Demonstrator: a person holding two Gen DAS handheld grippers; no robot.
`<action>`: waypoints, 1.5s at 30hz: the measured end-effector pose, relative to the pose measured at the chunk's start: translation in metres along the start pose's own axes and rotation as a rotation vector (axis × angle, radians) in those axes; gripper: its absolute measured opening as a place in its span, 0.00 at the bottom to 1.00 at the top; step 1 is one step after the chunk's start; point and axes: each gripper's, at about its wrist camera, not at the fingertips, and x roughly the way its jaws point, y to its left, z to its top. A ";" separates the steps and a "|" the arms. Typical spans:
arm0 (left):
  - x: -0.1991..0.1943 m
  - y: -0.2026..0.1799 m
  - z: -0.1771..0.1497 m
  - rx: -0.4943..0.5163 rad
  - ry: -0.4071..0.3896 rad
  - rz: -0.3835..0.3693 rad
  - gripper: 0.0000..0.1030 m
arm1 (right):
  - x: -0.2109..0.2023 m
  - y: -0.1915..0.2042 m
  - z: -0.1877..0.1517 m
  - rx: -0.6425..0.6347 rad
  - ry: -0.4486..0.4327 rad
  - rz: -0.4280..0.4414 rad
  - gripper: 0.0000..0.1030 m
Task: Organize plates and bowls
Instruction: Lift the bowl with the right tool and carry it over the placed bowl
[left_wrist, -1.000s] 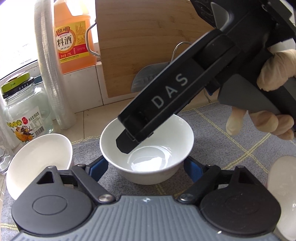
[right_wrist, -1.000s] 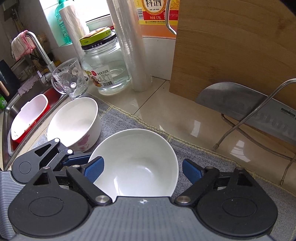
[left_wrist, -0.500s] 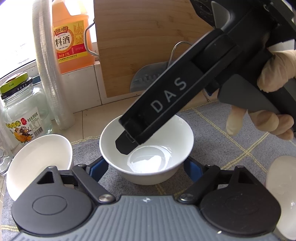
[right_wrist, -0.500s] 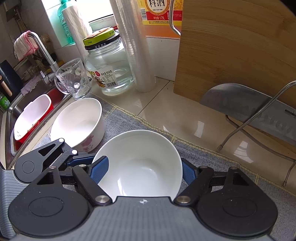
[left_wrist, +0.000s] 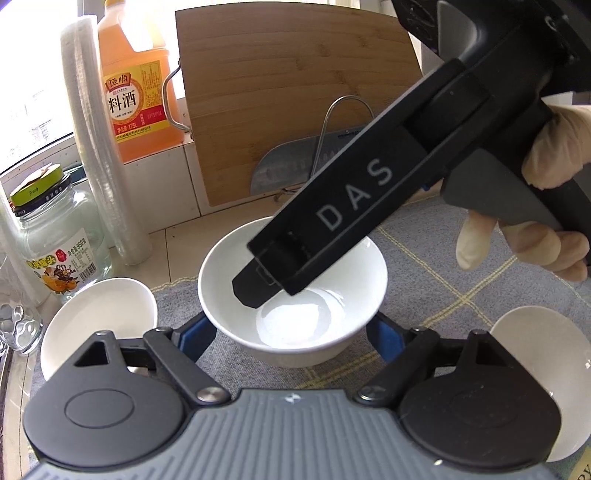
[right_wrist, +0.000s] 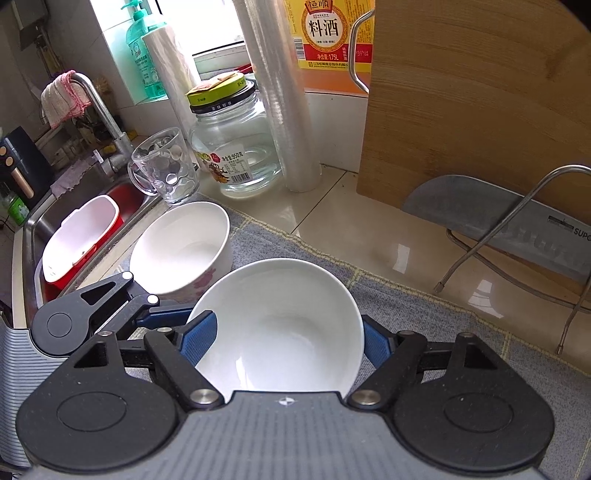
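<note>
A plain white bowl (left_wrist: 295, 321) stands on the grey checked mat (left_wrist: 461, 295). My left gripper (left_wrist: 291, 332) is shut on it, blue pads against its lower wall on both sides. My right gripper (right_wrist: 288, 339) comes in from the upper right, held by a gloved hand (left_wrist: 546, 155), and its pads press on the same white bowl (right_wrist: 280, 332) at the rim. Left of it stands a taller white bowl (right_wrist: 181, 247) with a pink flower print. A third white dish (left_wrist: 535, 354) lies at the right edge of the left wrist view.
A wooden cutting board (right_wrist: 480, 103) leans on the wall behind a cleaver (right_wrist: 498, 218) on a wire stand. A glass jar (right_wrist: 232, 155), a stack of plastic cups (right_wrist: 280, 92) and a glass mug (right_wrist: 166, 166) crowd the back left. The sink (right_wrist: 33, 236) holds a red-and-white tub (right_wrist: 77, 236).
The right gripper's pads have closed from a wide stance onto the white bowl's rim. The left gripper and the bowl have kept their places.
</note>
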 end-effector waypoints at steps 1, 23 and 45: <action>-0.004 -0.001 0.000 0.001 -0.002 -0.002 0.85 | -0.004 0.003 -0.001 -0.005 -0.004 -0.003 0.83; -0.073 -0.034 -0.009 0.060 -0.016 -0.055 0.85 | -0.073 0.044 -0.049 0.001 -0.054 -0.019 0.84; -0.099 -0.069 -0.022 0.126 -0.013 -0.174 0.85 | -0.119 0.049 -0.106 0.072 -0.071 -0.055 0.84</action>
